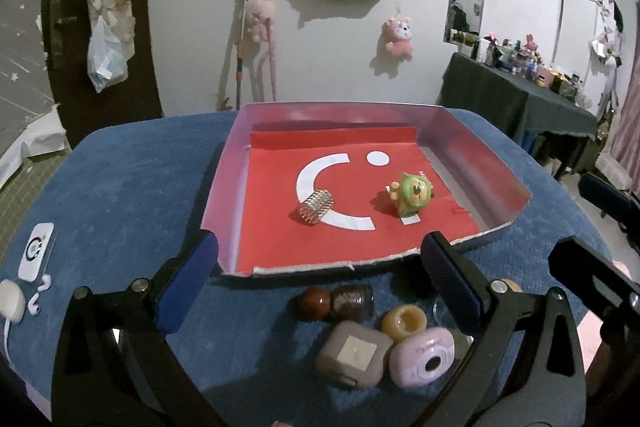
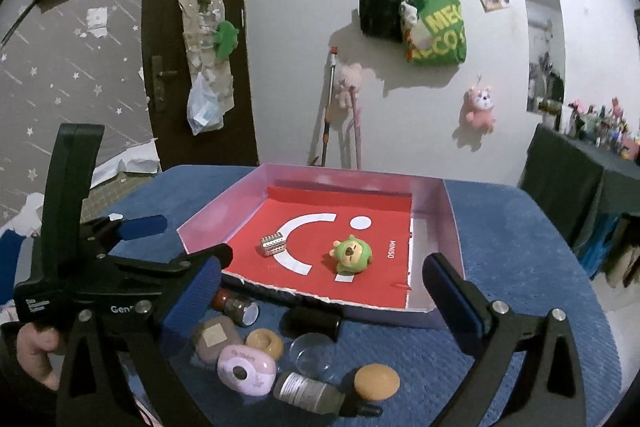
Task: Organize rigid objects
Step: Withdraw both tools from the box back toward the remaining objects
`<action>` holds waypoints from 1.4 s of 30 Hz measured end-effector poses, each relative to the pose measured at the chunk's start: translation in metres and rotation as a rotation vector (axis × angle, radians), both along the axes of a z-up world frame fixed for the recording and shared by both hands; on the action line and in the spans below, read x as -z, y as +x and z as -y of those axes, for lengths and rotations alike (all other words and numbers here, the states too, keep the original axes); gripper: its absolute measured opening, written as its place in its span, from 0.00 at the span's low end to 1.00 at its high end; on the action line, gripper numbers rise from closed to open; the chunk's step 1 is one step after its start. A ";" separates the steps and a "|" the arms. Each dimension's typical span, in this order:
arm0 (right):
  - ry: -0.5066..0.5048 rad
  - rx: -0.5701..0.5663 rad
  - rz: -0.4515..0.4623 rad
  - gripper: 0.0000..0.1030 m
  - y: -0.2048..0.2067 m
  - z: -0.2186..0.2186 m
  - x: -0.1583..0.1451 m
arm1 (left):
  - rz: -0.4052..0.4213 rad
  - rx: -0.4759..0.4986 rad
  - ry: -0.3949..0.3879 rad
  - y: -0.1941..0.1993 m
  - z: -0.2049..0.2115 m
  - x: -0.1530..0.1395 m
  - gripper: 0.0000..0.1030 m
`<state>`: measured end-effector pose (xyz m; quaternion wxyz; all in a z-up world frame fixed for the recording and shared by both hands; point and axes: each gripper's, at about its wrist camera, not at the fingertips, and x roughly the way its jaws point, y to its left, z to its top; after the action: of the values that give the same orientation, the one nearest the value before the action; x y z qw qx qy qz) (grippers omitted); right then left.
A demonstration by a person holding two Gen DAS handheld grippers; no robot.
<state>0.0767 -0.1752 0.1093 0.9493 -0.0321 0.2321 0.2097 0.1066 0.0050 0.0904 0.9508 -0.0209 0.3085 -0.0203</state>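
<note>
A shallow box (image 1: 224, 163) (image 2: 450, 211) with a red floor sits on the blue table. In it lie a silver spiked roller (image 1: 316, 207) (image 2: 273, 244) and a green toy figure (image 1: 412, 191) (image 2: 352, 254). In front of the box lie a red-capped jar (image 1: 334, 302) (image 2: 236, 305), a grey square case (image 1: 354, 353) (image 2: 216, 339), a yellow ring (image 1: 403, 323) (image 2: 264, 343), a pink toy camera (image 1: 424, 357) (image 2: 246, 371), a clear dome (image 2: 312, 351), a black cylinder (image 2: 312, 321), a dropper bottle (image 2: 316, 393) and an orange egg (image 2: 376, 381). My left gripper (image 1: 316, 275) is open above them. My right gripper (image 2: 324, 291) is open too.
A white device (image 1: 36, 257) and earbuds (image 1: 40, 293) lie at the table's left edge. The other gripper's body (image 2: 80, 259) shows at the left of the right wrist view. A dark side table (image 1: 516, 99) with bottles stands at the right wall.
</note>
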 end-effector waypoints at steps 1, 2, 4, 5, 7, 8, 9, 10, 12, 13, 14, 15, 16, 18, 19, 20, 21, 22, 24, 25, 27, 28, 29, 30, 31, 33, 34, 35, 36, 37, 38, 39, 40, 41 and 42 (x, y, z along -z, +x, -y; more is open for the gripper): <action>-0.005 -0.001 0.003 1.00 -0.003 -0.001 0.000 | 0.003 0.000 -0.008 -0.004 -0.001 0.001 1.00; -0.007 -0.001 0.005 1.00 -0.005 -0.001 0.001 | 0.003 0.003 -0.015 -0.007 -0.001 0.001 1.00; -0.003 0.002 0.008 1.00 -0.011 -0.001 0.001 | 0.004 0.008 -0.031 -0.015 -0.001 0.002 1.00; 0.001 0.004 0.007 1.00 -0.014 0.000 0.002 | 0.005 0.008 -0.035 -0.018 -0.002 0.003 1.00; 0.007 0.006 0.004 1.00 -0.020 0.001 0.005 | 0.004 0.006 -0.032 -0.023 -0.001 0.005 1.00; 0.010 0.010 0.002 1.00 -0.023 0.002 0.006 | 0.002 0.004 -0.028 -0.025 -0.001 0.006 1.00; 0.010 0.013 0.004 1.00 -0.026 0.002 0.007 | -0.002 0.003 -0.023 -0.027 0.000 0.008 1.00; 0.008 0.016 0.003 1.00 -0.028 0.003 0.008 | -0.004 0.003 -0.014 -0.030 0.002 0.010 1.00; 0.006 0.018 -0.002 1.00 -0.034 0.003 0.011 | 0.001 0.002 0.000 -0.036 0.005 0.011 1.00; 0.008 0.017 -0.005 1.00 -0.036 0.004 0.012 | 0.006 0.001 0.009 -0.039 0.007 0.011 1.00; 0.011 0.015 -0.010 1.00 -0.038 0.004 0.014 | 0.009 0.003 0.014 -0.042 0.009 0.012 1.00; 0.012 0.015 -0.012 1.00 -0.041 0.005 0.015 | 0.011 0.006 0.017 -0.045 0.009 0.012 1.00; 0.013 0.016 -0.012 1.00 -0.042 0.006 0.016 | 0.014 0.010 0.020 -0.047 0.011 0.011 1.00; 0.016 0.018 -0.012 1.00 -0.046 0.008 0.016 | 0.016 0.010 0.025 -0.052 0.012 0.012 1.00; 0.019 0.019 -0.013 1.00 -0.047 0.009 0.016 | 0.013 0.008 0.025 -0.053 0.012 0.013 1.00; 0.021 0.022 -0.012 1.00 -0.049 0.010 0.017 | 0.009 0.011 0.021 -0.054 0.012 0.014 1.00; 0.023 0.024 -0.011 1.00 -0.050 0.011 0.017 | 0.003 0.015 0.013 -0.054 0.012 0.015 1.00; 0.023 0.026 -0.010 1.00 -0.052 0.011 0.017 | -0.003 0.017 0.004 -0.054 0.011 0.017 1.00; 0.027 0.028 -0.013 1.00 -0.054 0.014 0.019 | -0.017 0.014 -0.008 -0.054 0.008 0.020 1.00; 0.028 0.028 -0.016 1.00 -0.054 0.015 0.020 | -0.021 0.012 -0.011 -0.055 0.008 0.021 1.00; 0.028 0.030 -0.026 1.00 -0.053 0.017 0.022 | -0.030 0.012 -0.018 -0.056 0.007 0.025 1.00; 0.028 0.029 -0.031 1.00 -0.054 0.017 0.023 | -0.034 0.013 -0.022 -0.057 0.007 0.027 1.00; 0.027 0.030 -0.036 1.00 -0.054 0.017 0.024 | -0.041 0.014 -0.028 -0.057 0.006 0.029 1.00; 0.027 0.030 -0.044 1.00 -0.053 0.018 0.027 | -0.045 0.014 -0.030 -0.057 0.007 0.031 1.00; 0.026 0.030 -0.049 1.00 -0.052 0.018 0.028 | -0.050 0.016 -0.034 -0.057 0.007 0.033 1.00; 0.024 0.028 -0.062 0.99 -0.050 0.019 0.032 | -0.057 0.016 -0.034 -0.057 0.007 0.036 1.00; 0.022 0.028 -0.071 0.98 -0.048 0.019 0.034 | -0.060 0.017 -0.032 -0.057 0.007 0.038 1.00; 0.019 0.028 -0.077 0.95 -0.047 0.019 0.036 | -0.061 0.018 -0.031 -0.056 0.007 0.039 1.00; 0.016 0.028 -0.088 0.93 -0.045 0.018 0.038 | -0.063 0.018 -0.030 -0.056 0.007 0.040 1.00; 0.013 0.029 -0.095 0.92 -0.044 0.018 0.040 | -0.066 0.019 -0.030 -0.055 0.007 0.041 1.00; 0.010 0.030 -0.101 0.89 -0.043 0.018 0.042 | -0.070 0.021 -0.032 -0.055 0.007 0.043 1.00; 0.006 0.035 -0.109 0.88 -0.041 0.018 0.044 | -0.074 0.022 -0.033 -0.053 0.006 0.043 1.00; 0.003 0.038 -0.114 0.87 -0.040 0.018 0.046 | -0.076 0.024 -0.033 -0.053 0.006 0.044 1.00; -0.001 0.042 -0.119 0.86 -0.038 0.019 0.047 | -0.081 0.025 -0.031 -0.052 0.006 0.046 1.00; -0.006 0.051 -0.126 0.86 -0.035 0.021 0.050 | -0.084 0.025 -0.031 -0.051 0.005 0.047 1.00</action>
<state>0.0415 -0.1959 0.0596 0.9376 -0.0159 0.2930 0.1864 0.0559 -0.0005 0.0429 0.9363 -0.0325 0.3480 -0.0359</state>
